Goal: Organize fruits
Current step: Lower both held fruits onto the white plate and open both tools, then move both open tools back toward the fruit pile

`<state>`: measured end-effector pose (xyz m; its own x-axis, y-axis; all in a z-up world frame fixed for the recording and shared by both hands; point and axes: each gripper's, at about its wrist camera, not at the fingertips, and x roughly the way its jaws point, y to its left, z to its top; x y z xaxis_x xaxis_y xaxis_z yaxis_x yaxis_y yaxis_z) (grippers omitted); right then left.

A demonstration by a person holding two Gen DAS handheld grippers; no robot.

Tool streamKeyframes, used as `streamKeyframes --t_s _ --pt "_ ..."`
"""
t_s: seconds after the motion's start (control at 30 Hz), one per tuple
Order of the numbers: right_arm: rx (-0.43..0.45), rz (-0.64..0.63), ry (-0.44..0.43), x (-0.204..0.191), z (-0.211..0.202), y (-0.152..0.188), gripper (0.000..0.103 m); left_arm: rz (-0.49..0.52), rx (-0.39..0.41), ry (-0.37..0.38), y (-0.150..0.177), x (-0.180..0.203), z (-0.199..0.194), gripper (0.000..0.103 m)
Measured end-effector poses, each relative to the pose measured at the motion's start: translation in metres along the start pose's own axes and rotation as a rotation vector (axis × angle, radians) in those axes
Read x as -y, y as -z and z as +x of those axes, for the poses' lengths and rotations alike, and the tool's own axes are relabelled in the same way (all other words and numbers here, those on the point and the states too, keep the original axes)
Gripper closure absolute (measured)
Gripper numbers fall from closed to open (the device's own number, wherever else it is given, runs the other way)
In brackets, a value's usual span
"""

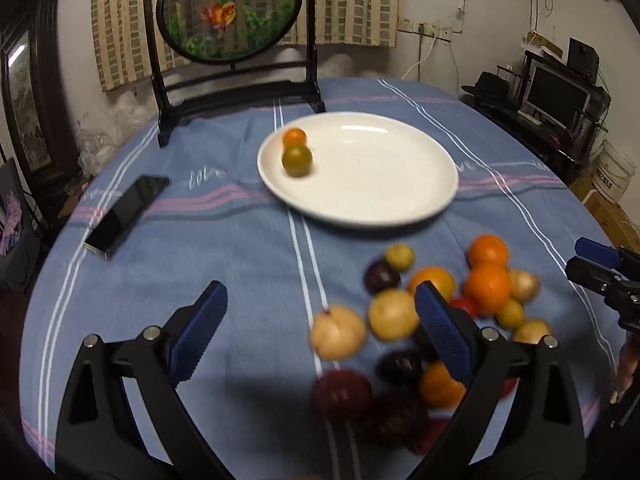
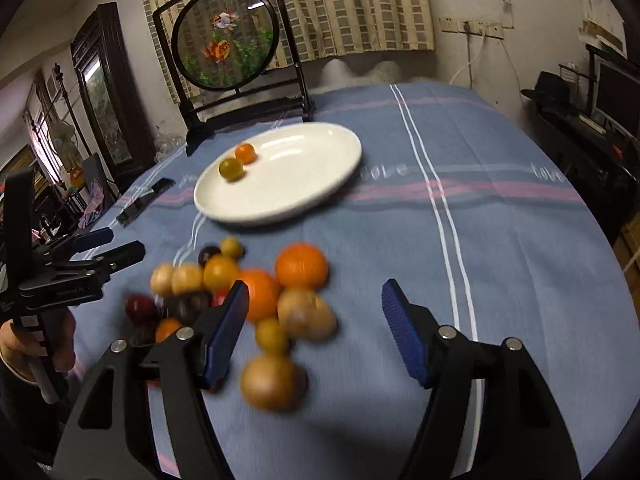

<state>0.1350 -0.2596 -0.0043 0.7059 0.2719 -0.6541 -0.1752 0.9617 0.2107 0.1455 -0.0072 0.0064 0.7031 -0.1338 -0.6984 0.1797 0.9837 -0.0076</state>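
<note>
A white plate (image 1: 400, 184) (image 2: 312, 184) lies on the blue tablecloth and holds a small orange fruit (image 1: 294, 137) (image 2: 245, 153) and a greenish fruit (image 1: 297, 159) (image 2: 231, 169). A heap of loose fruit (image 1: 436, 320) (image 2: 256, 300) lies nearer: oranges, yellow ones, dark plums, red ones. My left gripper (image 1: 320, 308) is open and empty above the cloth, its right finger over the heap's left part. My right gripper (image 2: 314, 304) is open and empty, with the heap's right side between and beside its left finger. Each gripper shows in the other view: the right (image 1: 600, 268), the left (image 2: 100, 248).
A black phone (image 1: 128, 210) (image 2: 146, 196) lies on the cloth to the left. A dark wooden stand with a round goldfish screen (image 1: 230, 8) (image 2: 228, 44) stands at the table's far edge. Shelves with a monitor (image 1: 560, 96) are at the right.
</note>
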Motion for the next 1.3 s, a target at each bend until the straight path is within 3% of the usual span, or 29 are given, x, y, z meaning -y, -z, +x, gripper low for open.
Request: streamKeyframes --t_s 0.23,0.47,0.53,0.7,1.03,1.3 --pt "-0.073 0.063 -0.081 -0.001 -0.010 0.045 0.033 -0.043 -0.065 0.031 0.045 0.000 -0.018 0.007" --pt "-0.064 -0.029 -0.063 -0.023 -0.017 0.057 0.033 -0.082 -0.119 0.040 0.067 -0.005 -0.017 0.007" --pt "-0.066 -0.051 -0.068 -0.029 -0.016 0.060 0.031 -0.070 -0.120 0.041 0.069 -0.005 -0.016 0.007" --pt "-0.055 -0.071 -0.072 -0.034 -0.016 0.061 0.015 -0.057 -0.128 0.098 0.070 -0.010 -0.013 0.007" --pt "-0.080 -0.059 -0.074 -0.033 -0.002 0.057 0.015 -0.154 -0.177 0.072 0.061 -0.029 0.010 0.007" --pt "-0.085 -0.049 -0.094 -0.030 -0.001 0.057 0.015 -0.248 -0.210 0.105 0.053 -0.042 0.026 0.007"
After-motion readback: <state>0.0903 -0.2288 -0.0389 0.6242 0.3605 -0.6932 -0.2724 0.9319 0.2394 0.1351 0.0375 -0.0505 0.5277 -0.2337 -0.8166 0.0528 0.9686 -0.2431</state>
